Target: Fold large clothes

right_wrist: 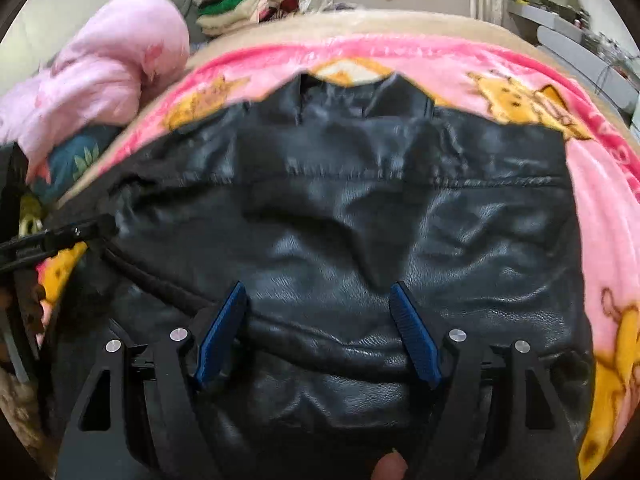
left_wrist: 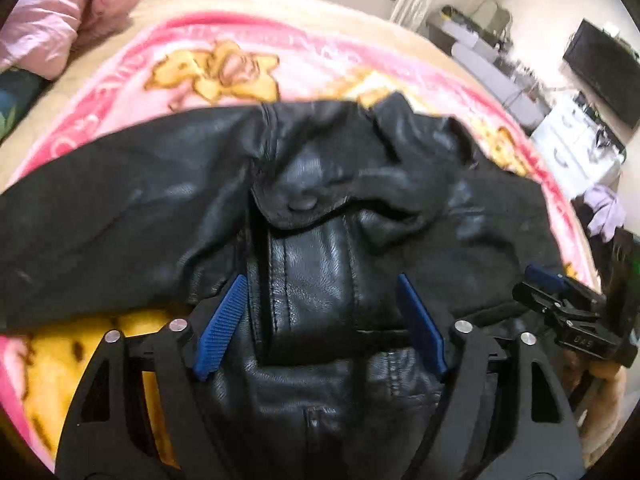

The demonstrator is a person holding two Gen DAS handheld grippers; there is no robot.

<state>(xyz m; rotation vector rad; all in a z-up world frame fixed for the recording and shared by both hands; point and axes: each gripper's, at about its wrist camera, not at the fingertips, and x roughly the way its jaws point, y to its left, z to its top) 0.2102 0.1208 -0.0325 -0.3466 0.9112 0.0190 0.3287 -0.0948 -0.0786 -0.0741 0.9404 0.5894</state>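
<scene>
A black leather jacket (left_wrist: 160,208) (right_wrist: 360,220) lies spread on a pink blanket with yellow cartoon prints (left_wrist: 240,64) (right_wrist: 600,184). In the left wrist view, a folded band of the jacket with a snap flap (left_wrist: 304,200) runs between the blue pads (left_wrist: 222,324) of my left gripper (left_wrist: 320,280). The jaws stand wide and do not pinch it. My right gripper (right_wrist: 317,286) hovers open over the jacket's smooth panel, with leather below it and nothing clamped. Each gripper shows at the edge of the other's view: the right gripper (left_wrist: 560,304) and the left gripper (right_wrist: 60,236).
A pink puffy coat (left_wrist: 52,20) (right_wrist: 108,68) lies bunched at the bed's far left. Stacks of folded clothes (right_wrist: 240,8) sit beyond the bed. To the right of the bed stand white drawers (left_wrist: 572,132) and a dark screen (left_wrist: 604,68).
</scene>
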